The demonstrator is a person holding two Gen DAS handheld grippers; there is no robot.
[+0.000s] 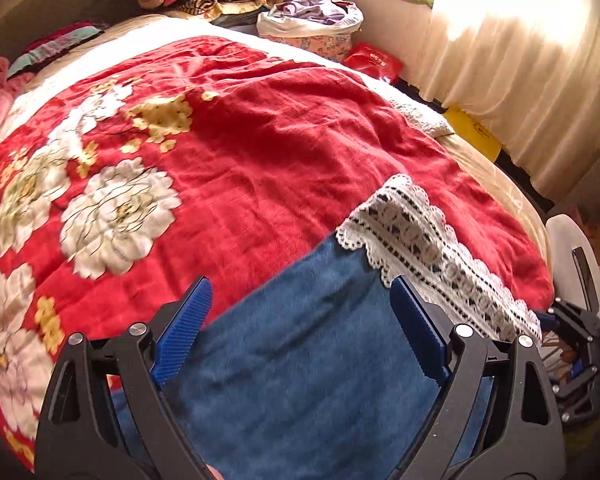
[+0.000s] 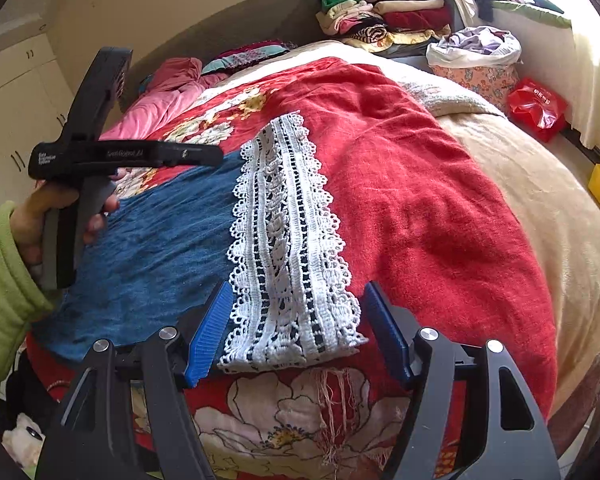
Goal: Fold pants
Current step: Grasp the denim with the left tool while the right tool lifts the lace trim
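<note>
The blue pants (image 1: 308, 360) with a white lace hem (image 1: 428, 248) lie flat on a red flowered blanket (image 1: 240, 152). My left gripper (image 1: 300, 328) is open, its blue pads to either side of the blue cloth, just above it. In the right wrist view the pants (image 2: 160, 248) stretch left and the lace hem (image 2: 288, 248) runs towards me. My right gripper (image 2: 300, 328) is open over the near end of the lace, holding nothing. The left gripper's black handle (image 2: 100, 152), held by a hand in a green sleeve, hovers over the pants' far left part.
The bed holds a pink garment (image 2: 168, 92) at the head, a pile of folded clothes (image 2: 384, 12) and a floral bag of laundry (image 2: 476, 60). A red bag (image 2: 536, 108) and curtains (image 1: 512, 80) are at the right. The blanket's fringed edge (image 2: 332, 400) is near me.
</note>
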